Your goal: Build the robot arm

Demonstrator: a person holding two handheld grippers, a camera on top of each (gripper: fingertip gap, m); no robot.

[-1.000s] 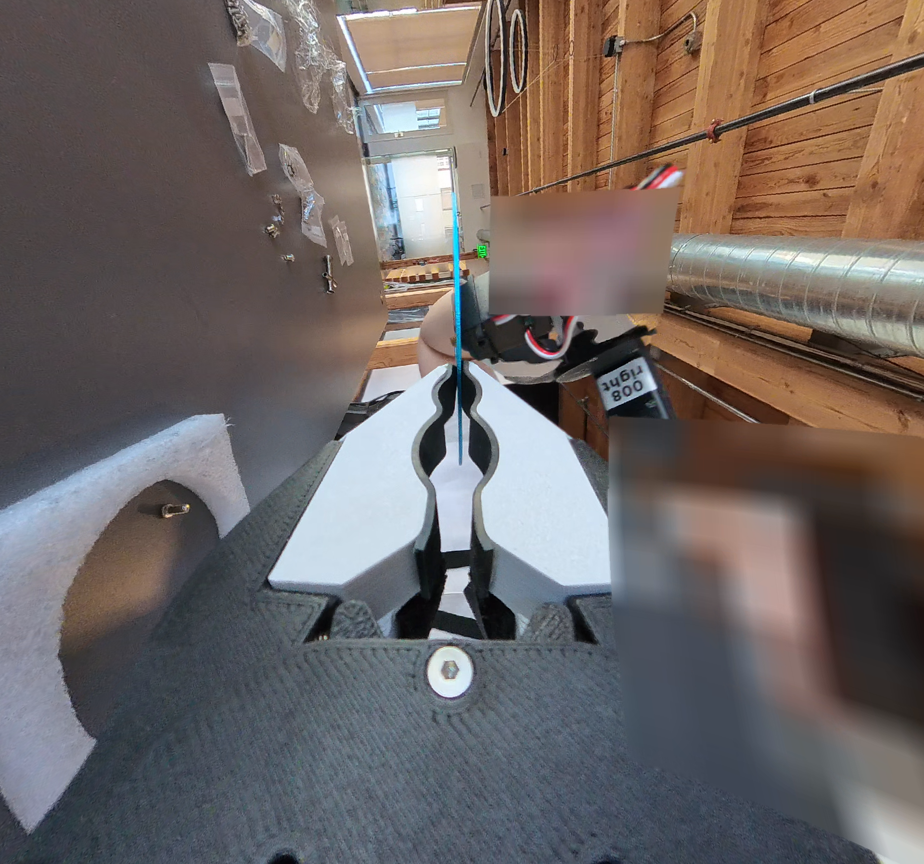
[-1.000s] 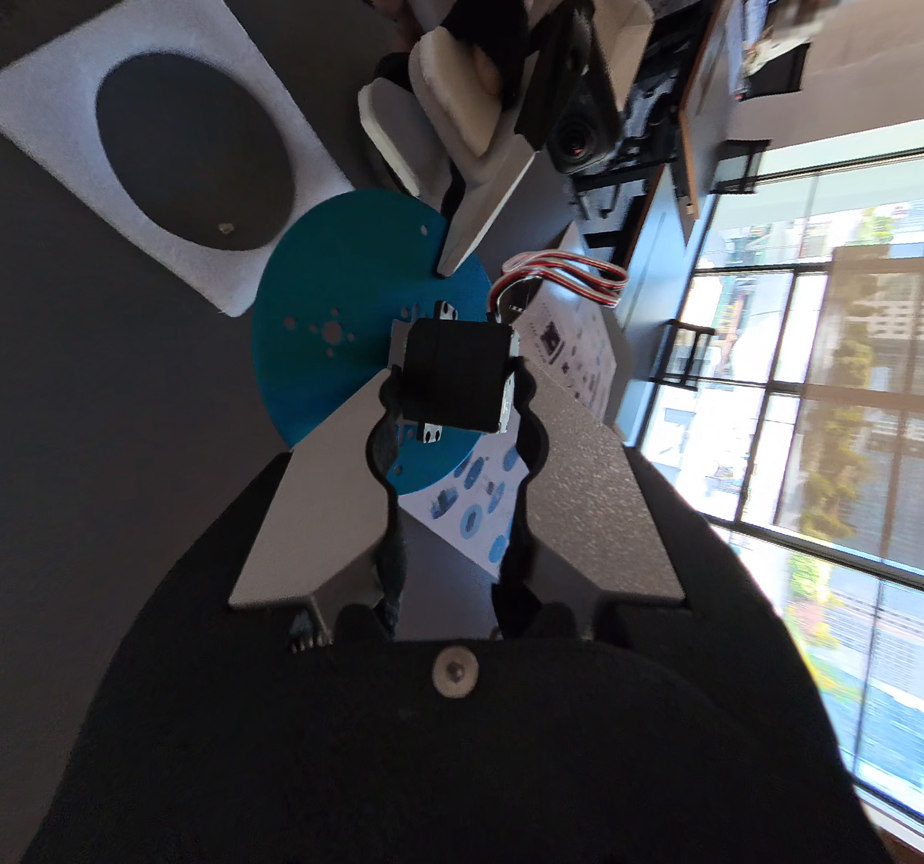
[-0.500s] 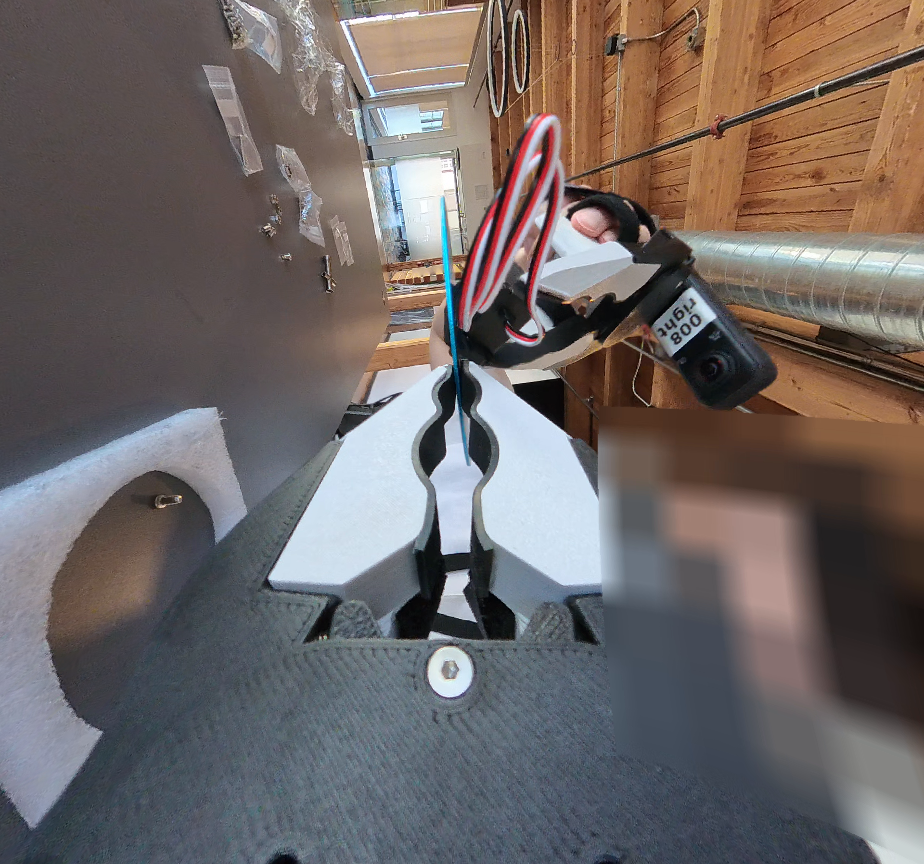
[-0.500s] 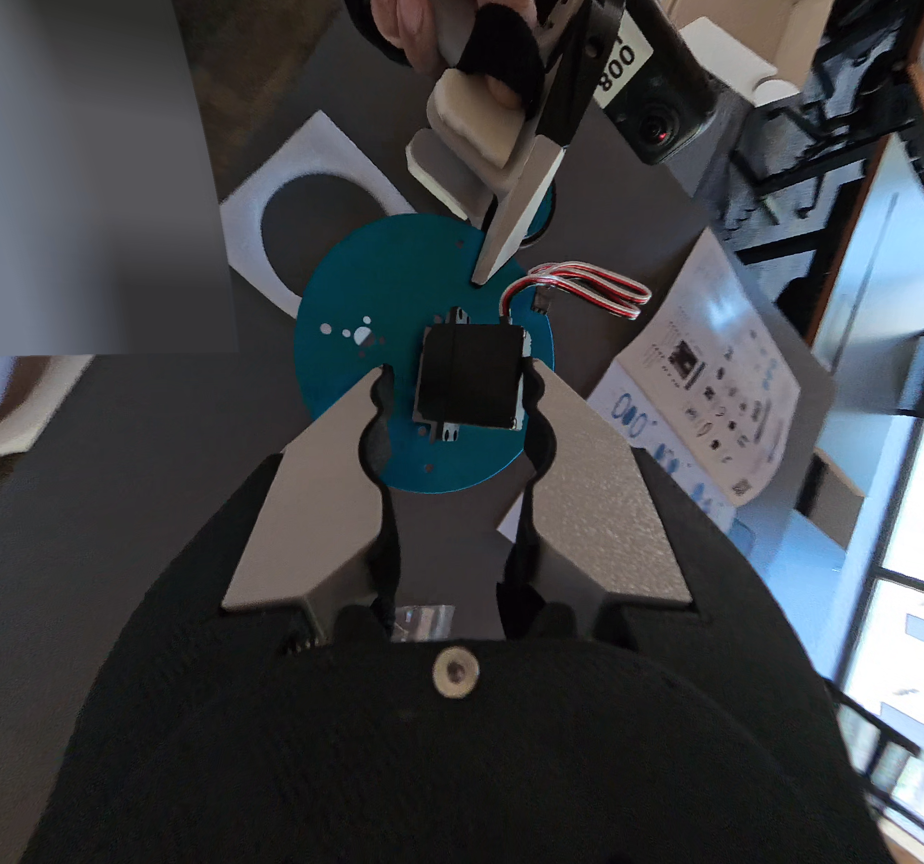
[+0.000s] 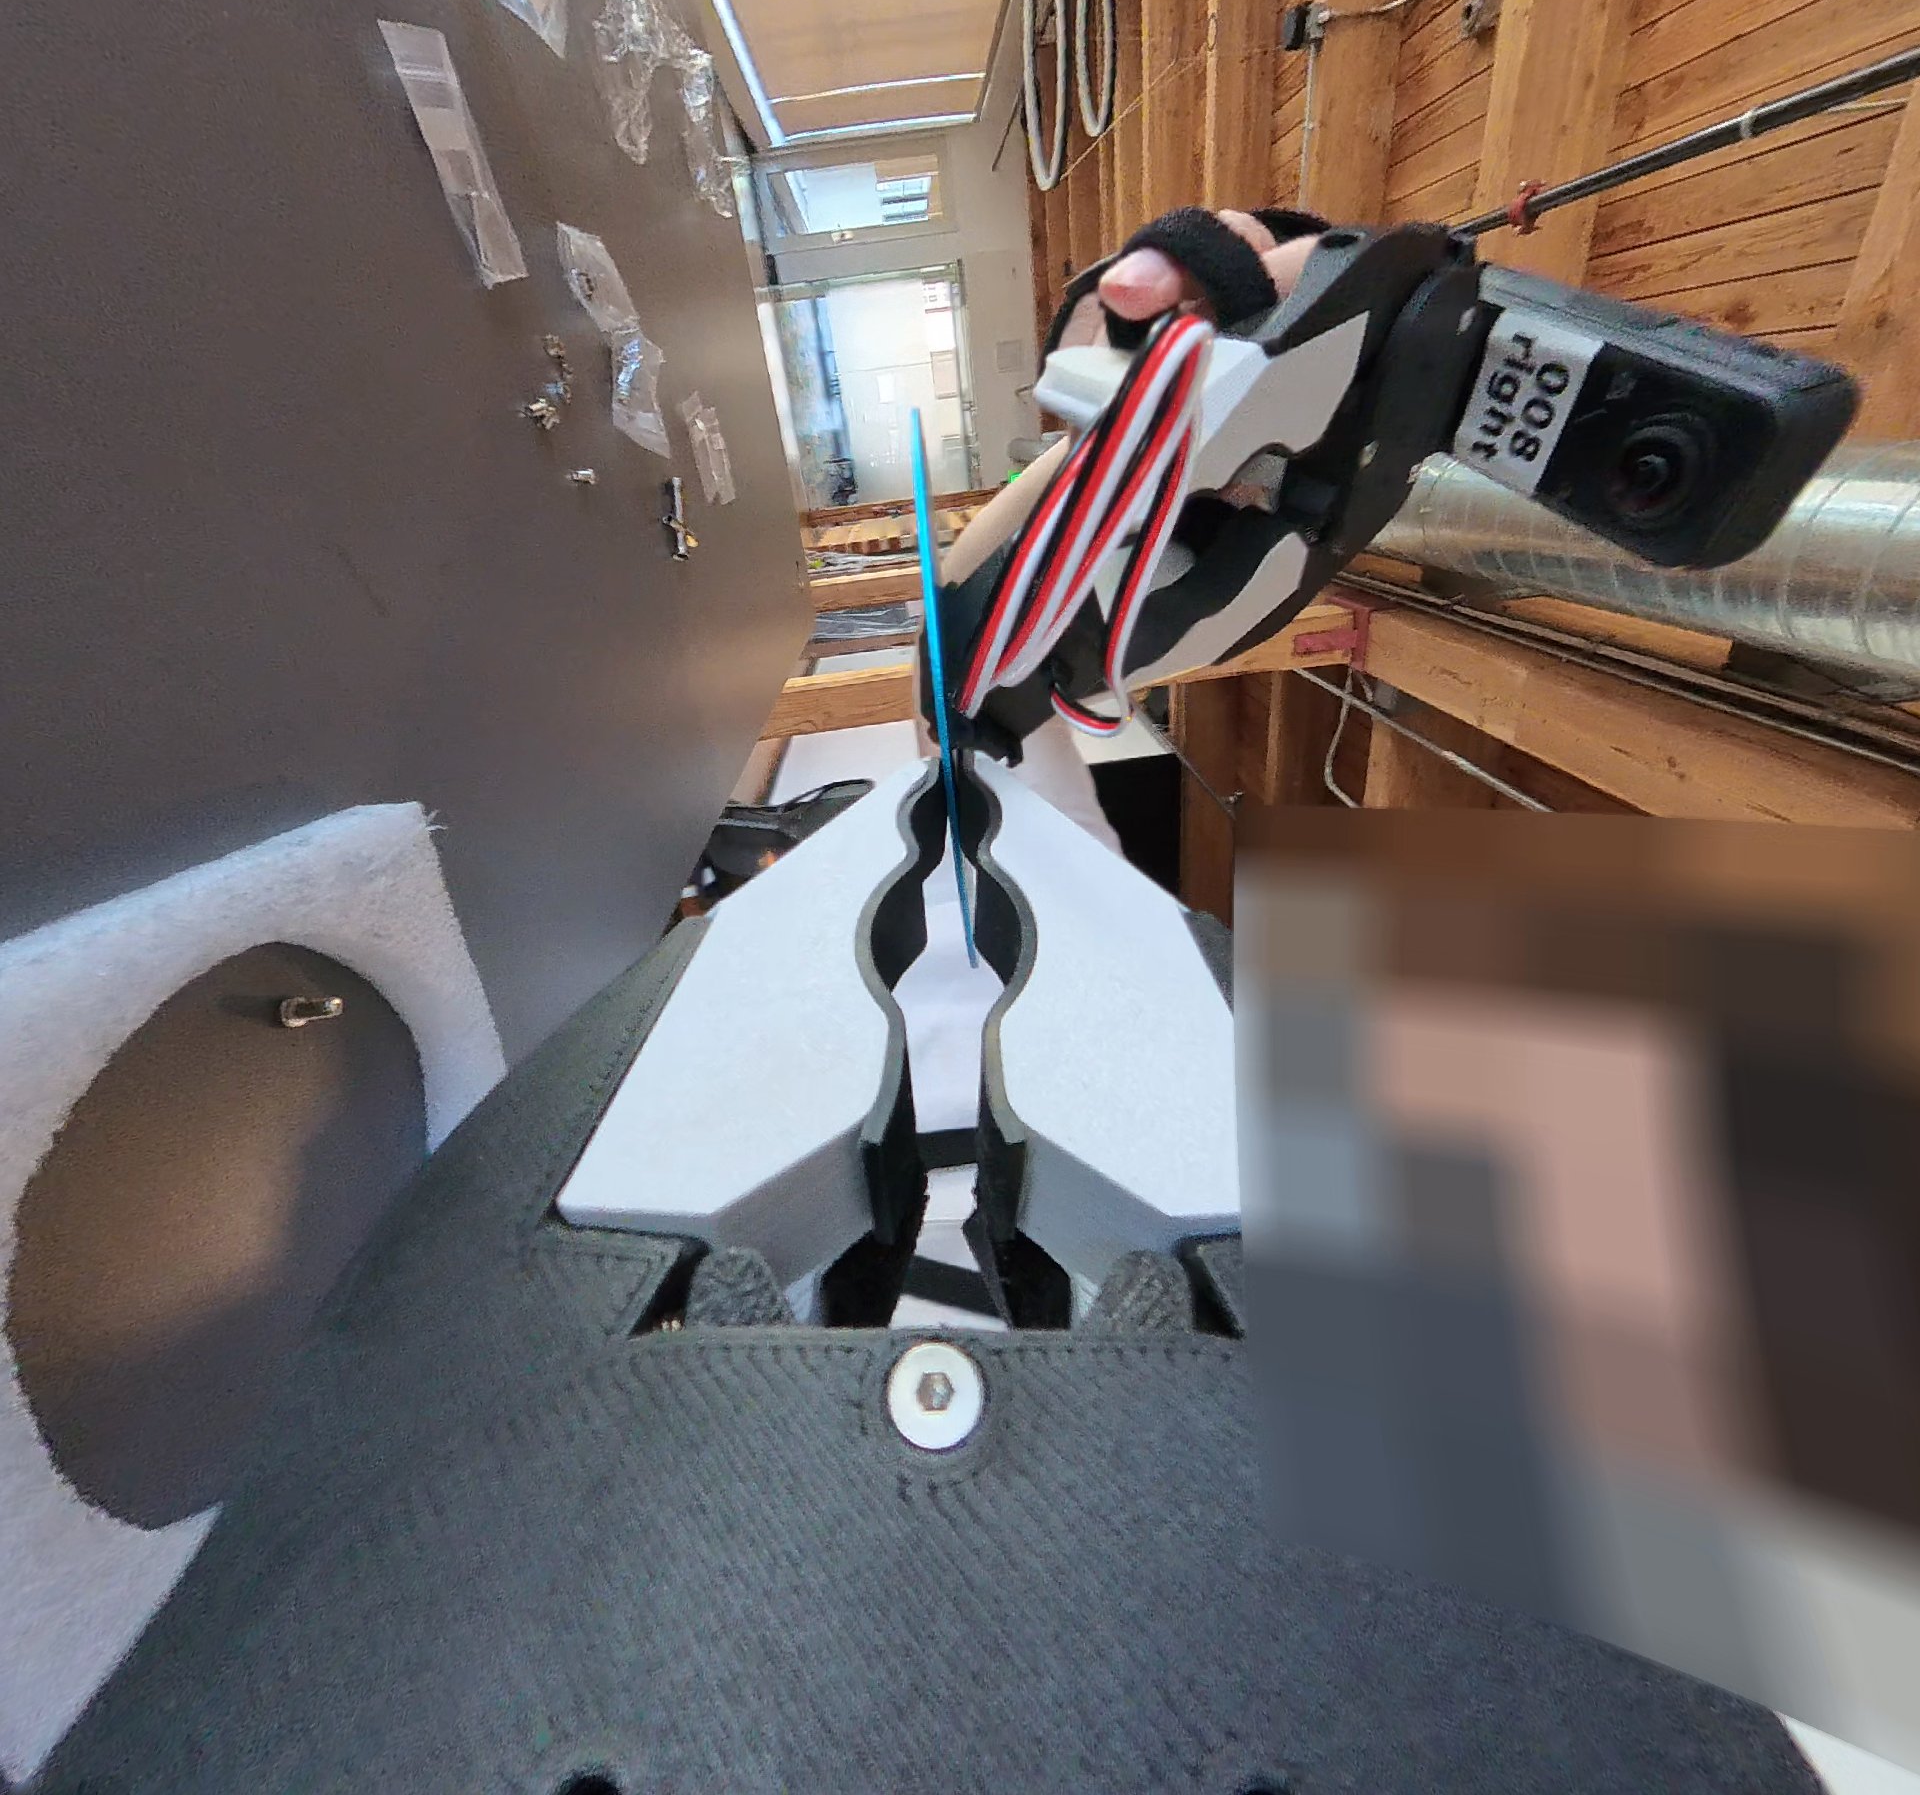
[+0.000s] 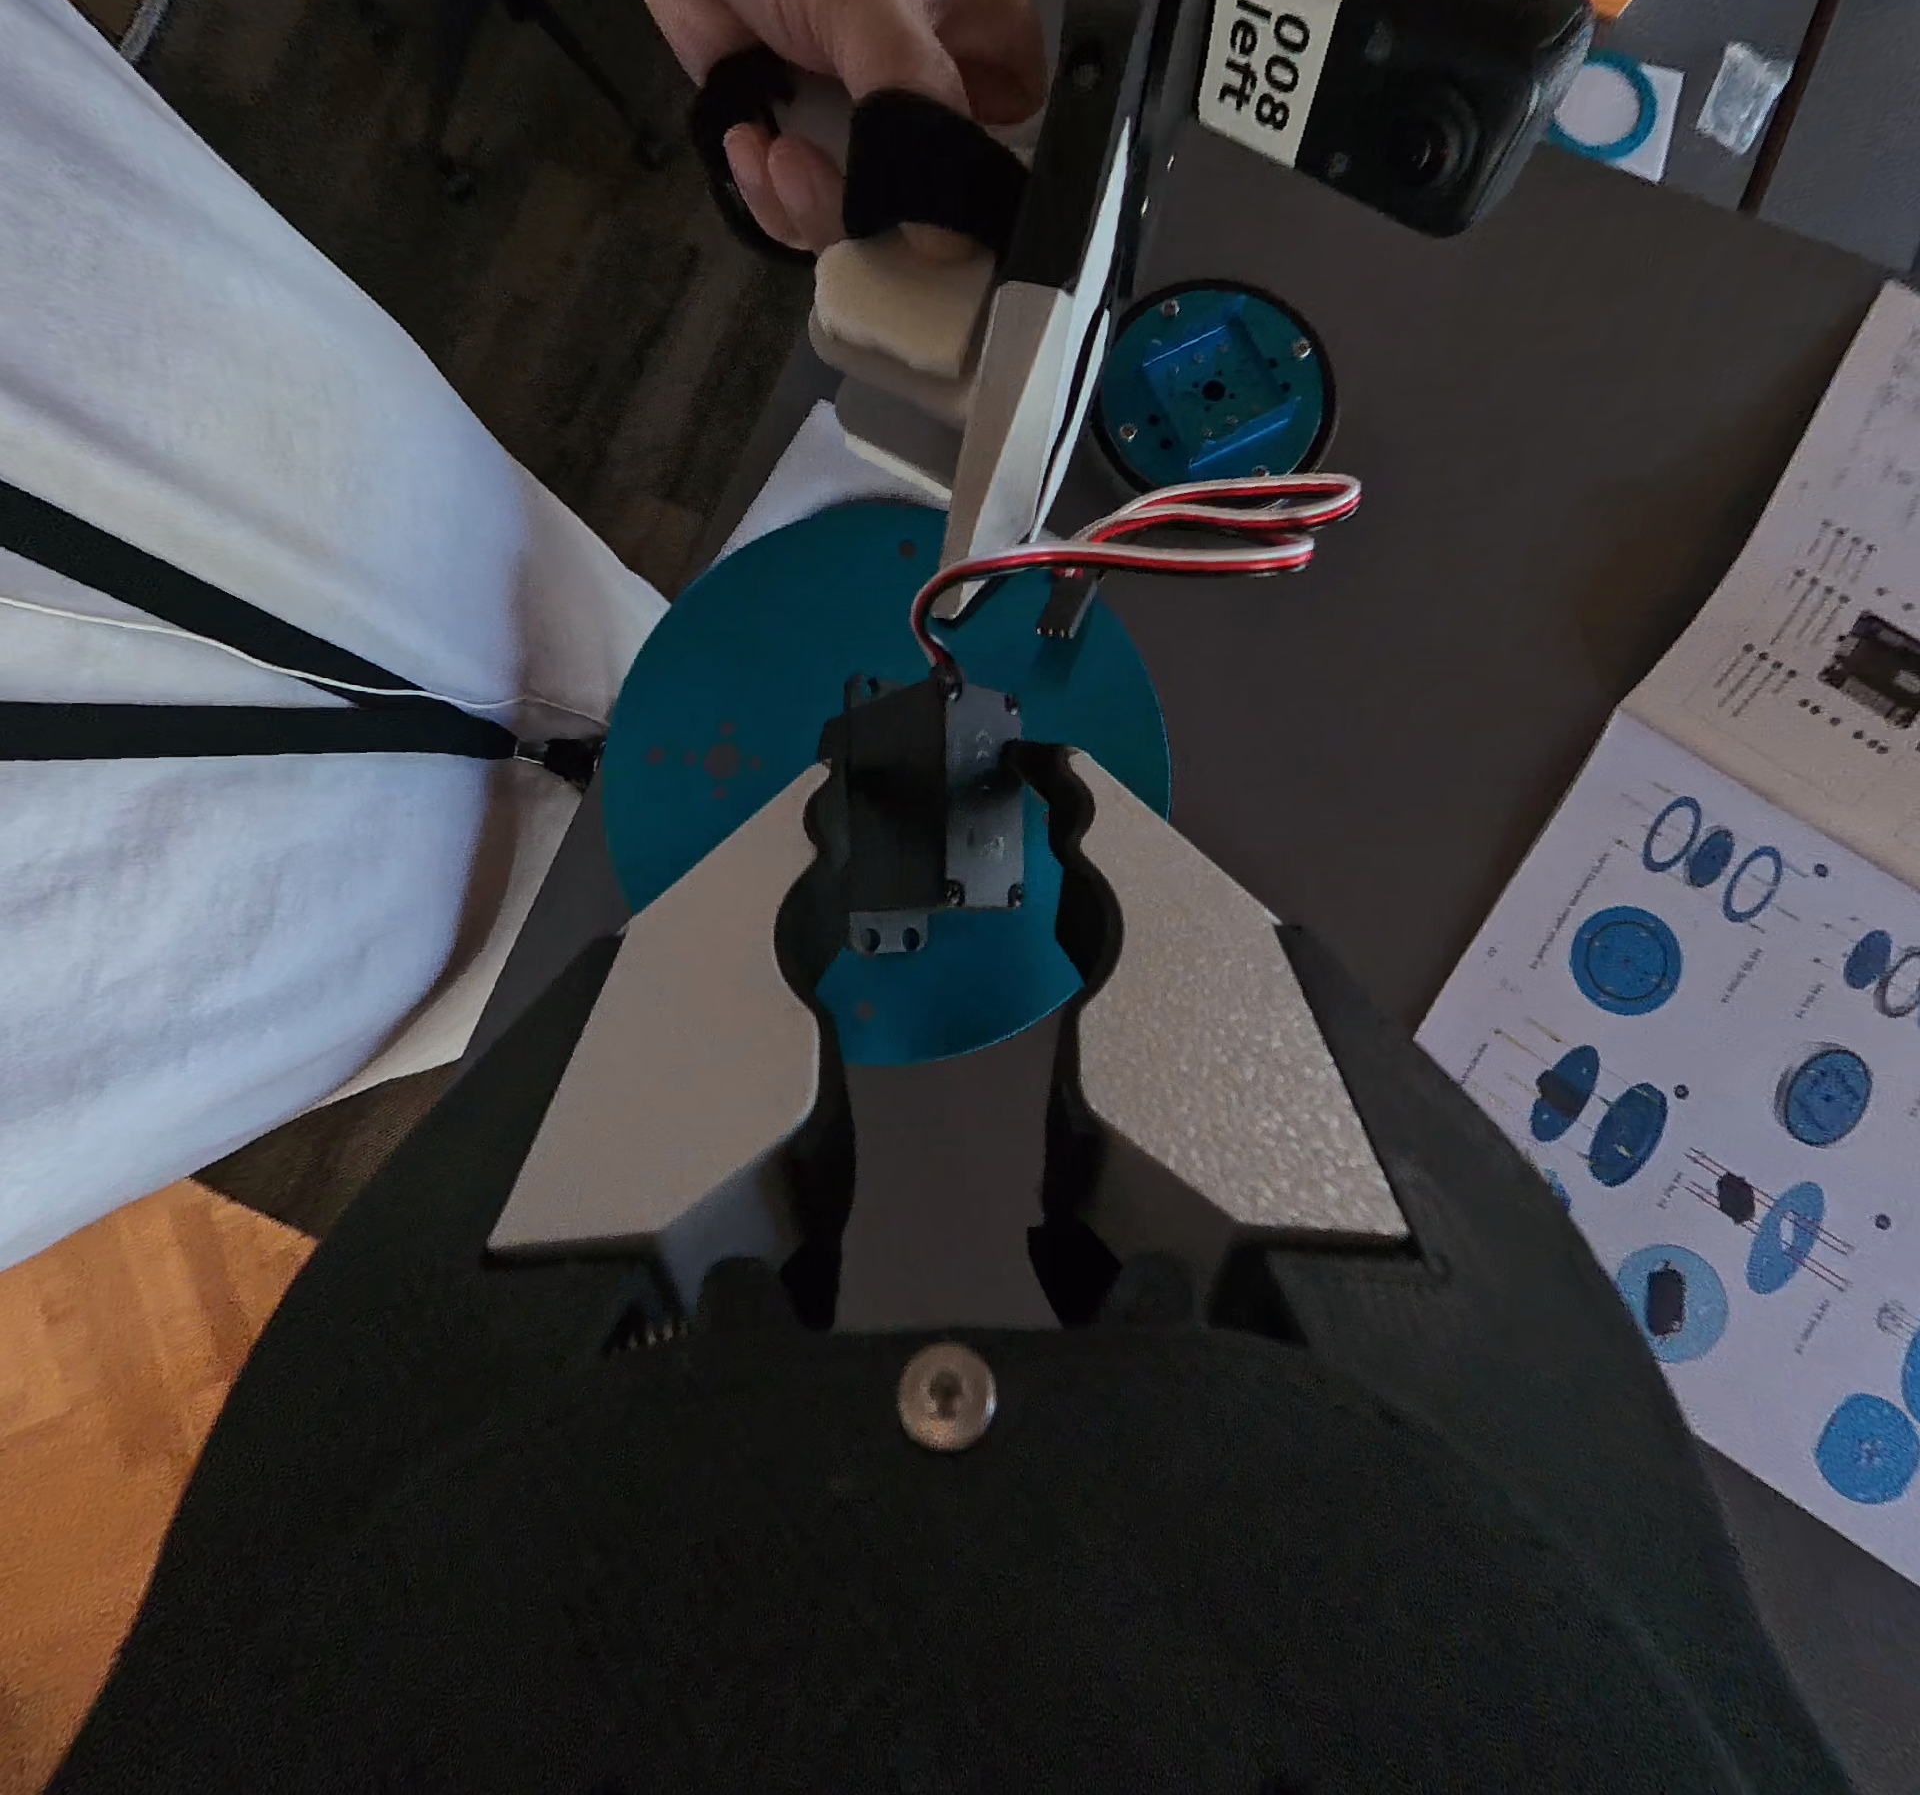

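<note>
My left gripper (image 5: 951, 795) is shut on the rim of a thin blue disc (image 5: 932, 602), seen edge-on and held upright above the dark table (image 5: 260, 415). In the right wrist view the blue disc (image 6: 748, 665) faces me, with the left gripper (image 6: 971, 597) pinching its far rim. My right gripper (image 6: 930, 774) is shut on a black servo (image 6: 904, 820), held tilted against the disc's face. The servo's red, white and black wires (image 6: 1195, 530) loop off to the right. The right gripper (image 5: 1081, 675) and the wires (image 5: 1091, 519) also show in the left wrist view.
White foam with a round cutout (image 5: 260, 893) lies on the table, a screw (image 5: 310, 1010) inside it. Small plastic bags of screws (image 5: 457, 145) lie farther off. A round blue assembly (image 6: 1210, 389) and printed instruction sheets (image 6: 1714, 1122) lie on the table. A person in white (image 6: 208, 602) is close. My two grippers' fingertips are within a few centimetres of each other.
The right gripper has swung with the servo, now tilted against the disc, and its view has turned towards the person. The left gripper still holds the disc upright.
</note>
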